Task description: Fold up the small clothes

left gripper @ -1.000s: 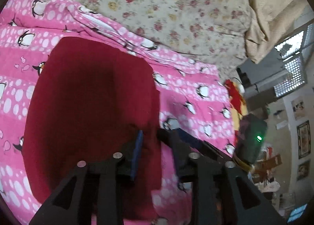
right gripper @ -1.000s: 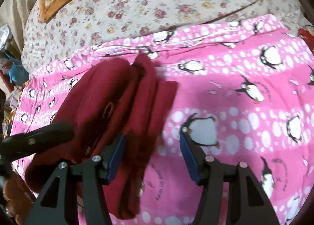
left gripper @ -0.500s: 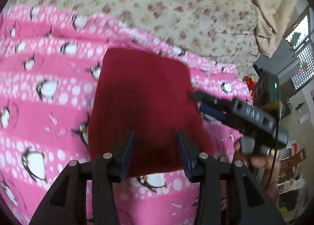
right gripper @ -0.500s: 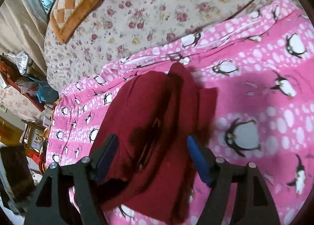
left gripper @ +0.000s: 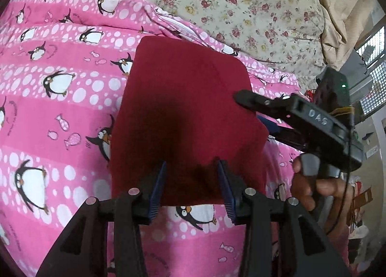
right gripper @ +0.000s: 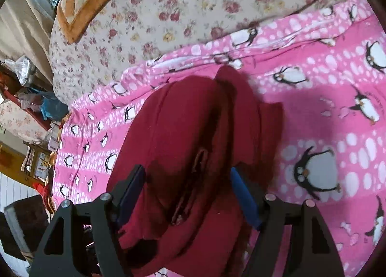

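Left wrist view: left gripper (left gripper: 191,184) is hovering, jaws part open and empty, over a folded dark red garment (left gripper: 183,113) lying on a pink penguin blanket (left gripper: 60,108); right gripper (right gripper: 188,196) is straddling it, jaws wide, gripping nothing.

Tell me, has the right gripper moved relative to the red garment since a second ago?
Yes. In the right wrist view the right gripper has shifted left over the red garment: earlier its jaws straddled the cloth's right edge and the bare penguin blanket; now, having just opened wider, they straddle the folded cloth.
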